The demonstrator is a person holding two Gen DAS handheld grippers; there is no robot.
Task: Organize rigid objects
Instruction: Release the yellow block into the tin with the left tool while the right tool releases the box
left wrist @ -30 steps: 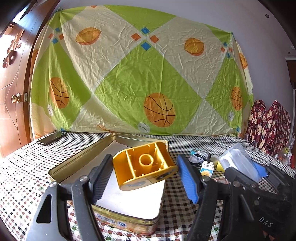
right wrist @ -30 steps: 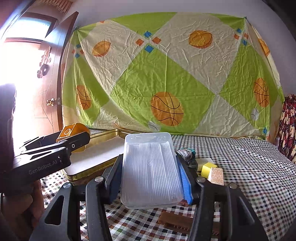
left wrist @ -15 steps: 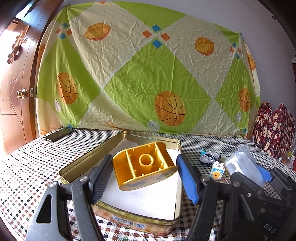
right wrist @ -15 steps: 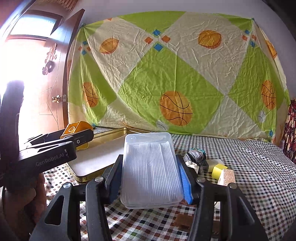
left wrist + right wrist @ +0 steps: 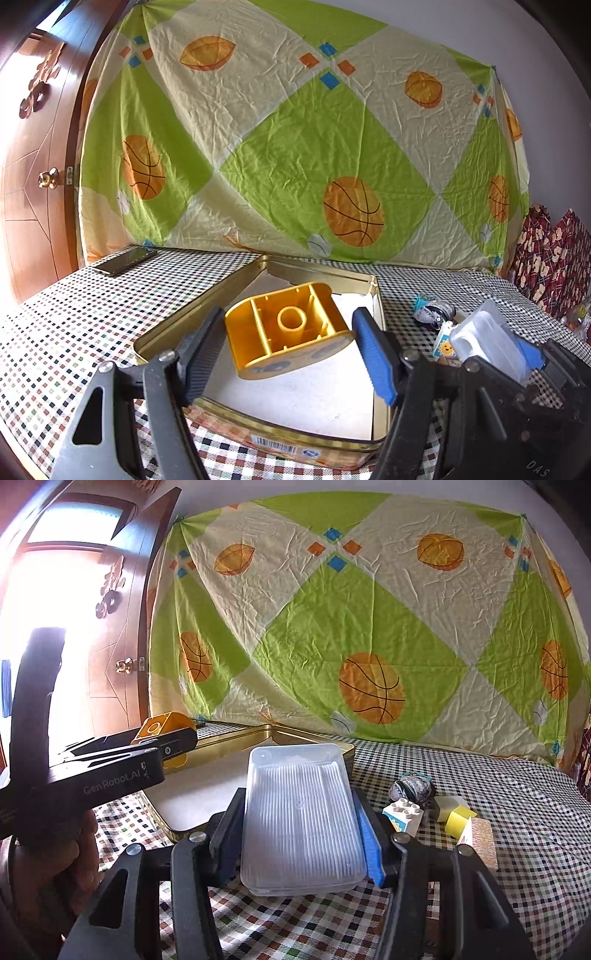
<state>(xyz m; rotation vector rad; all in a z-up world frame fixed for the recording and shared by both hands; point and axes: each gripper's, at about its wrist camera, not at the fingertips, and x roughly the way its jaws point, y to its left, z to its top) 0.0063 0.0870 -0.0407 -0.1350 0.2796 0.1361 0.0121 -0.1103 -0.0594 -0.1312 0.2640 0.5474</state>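
My left gripper (image 5: 289, 322) is shut on a yellow plastic block (image 5: 258, 332), hollow side up, held above the open gold tin (image 5: 199, 306). The tin has a white lining and stands on the checked tablecloth. My right gripper (image 5: 298, 805) is shut on a clear plastic box (image 5: 299, 830) of cotton swabs, held just right of the tin (image 5: 236, 734). The right wrist view shows the left gripper's fingers (image 5: 173, 744) with the yellow block (image 5: 162, 725) at the left. In the left wrist view the clear box (image 5: 487, 339) sits at the lower right.
Right of the tin lie a white toy brick with a sun (image 5: 404, 812), a yellow cube (image 5: 458, 818), a glittery block (image 5: 478, 838) and a dark crumpled object (image 5: 412, 790). A phone (image 5: 123, 260) rests at the table's far left, near a wooden door (image 5: 29, 184).
Both grippers have drifted left together, so the tin and backdrop sit further right in each view. Each still holds the same object.
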